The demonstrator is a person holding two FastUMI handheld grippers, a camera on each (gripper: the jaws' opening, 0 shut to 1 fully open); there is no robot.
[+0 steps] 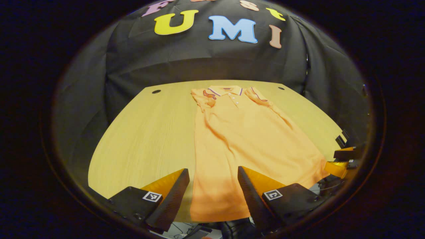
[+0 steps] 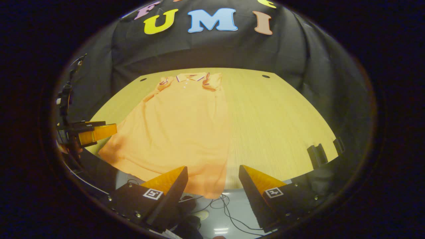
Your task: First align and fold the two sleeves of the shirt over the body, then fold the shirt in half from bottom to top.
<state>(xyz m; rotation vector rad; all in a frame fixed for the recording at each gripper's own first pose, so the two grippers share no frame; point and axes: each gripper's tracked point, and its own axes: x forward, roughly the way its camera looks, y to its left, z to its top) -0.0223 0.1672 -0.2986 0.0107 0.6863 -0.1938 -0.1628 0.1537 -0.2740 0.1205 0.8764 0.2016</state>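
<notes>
An orange polo shirt [image 1: 245, 139] lies flat on the wooden table [image 1: 142, 132], collar toward the far wall, hem hanging a little over the near edge. Both short sleeves look folded in over the chest beside the collar. My left gripper [image 1: 213, 172] hovers open above the hem's left corner, nothing between its fingers. In the right gripper view the same shirt [image 2: 179, 126] spreads left of centre, and my right gripper [image 2: 212, 171] stands open above the hem's right corner near the table edge. The other gripper [image 2: 89, 132] is visible at the far left of that view.
The table [image 2: 275, 122] has bare wood on both sides of the shirt and two small round holes [image 1: 156, 91] near its far corners. A pair of dark clips [image 2: 318, 154] sits on the near right edge. Cables [image 2: 229, 209] lie on the floor below.
</notes>
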